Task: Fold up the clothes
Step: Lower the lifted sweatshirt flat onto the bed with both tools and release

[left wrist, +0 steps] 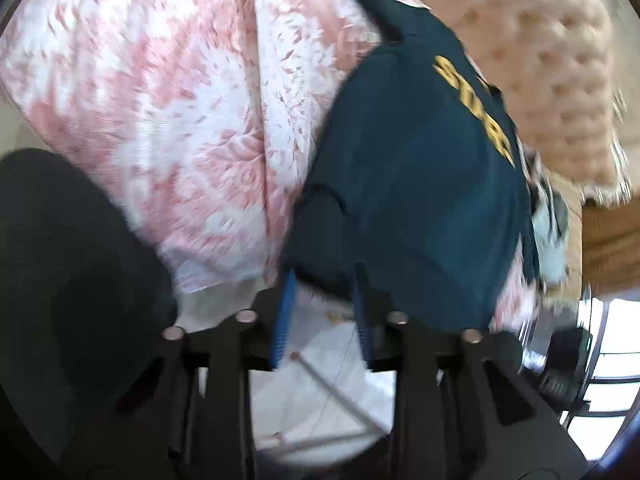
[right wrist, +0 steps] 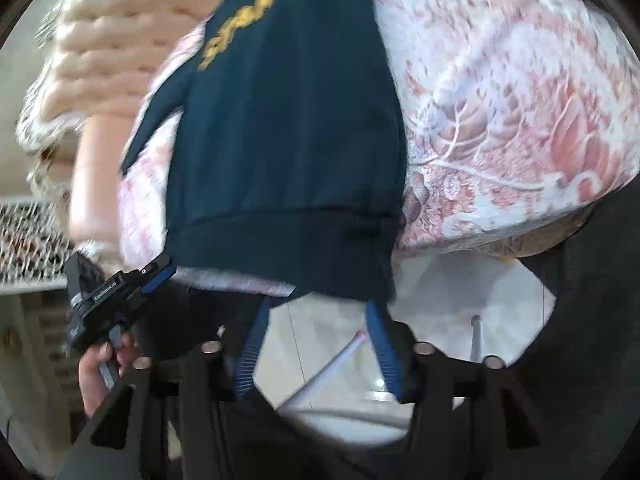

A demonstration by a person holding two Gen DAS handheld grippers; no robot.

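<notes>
Sweatshirt (left wrist: 416, 184), one only, dark teal with yellow letters (left wrist: 476, 104) across it, lies spread on a bed with its ribbed hem hanging just over the near edge, right in front of both claws. From the left wrist view, the left gripper (left wrist: 324, 280) stands with its two blue-padded fingers (left wrist: 285, 312) parted; the hem sits at their tips, yet the pads do not press it, so this claw is released. From the right wrist view, the right gripper (right wrist: 320, 312) likewise has its two blue fingers (right wrist: 250, 352) spread apart below the hem band (right wrist: 280, 236), with bare floor showing between them and no cloth pinched, so it too has let go. Both views are blurred, and whether the fingertips brush the fabric cannot be told. To the left in the right wrist view, the left gripper (right wrist: 160, 274) appears from the side, held by one hand (right wrist: 100, 368) wrapped around its handle. Beneath the sweatshirt lies one pink and white patterned bedspread (left wrist: 160, 100), covering the mattress. Beyond the garment rises one peach tufted headboard (left wrist: 540, 60). Below the bed edge the pale tiled floor (right wrist: 320, 412) shows, with two thin light rods (right wrist: 332, 368) lying on it.
</notes>
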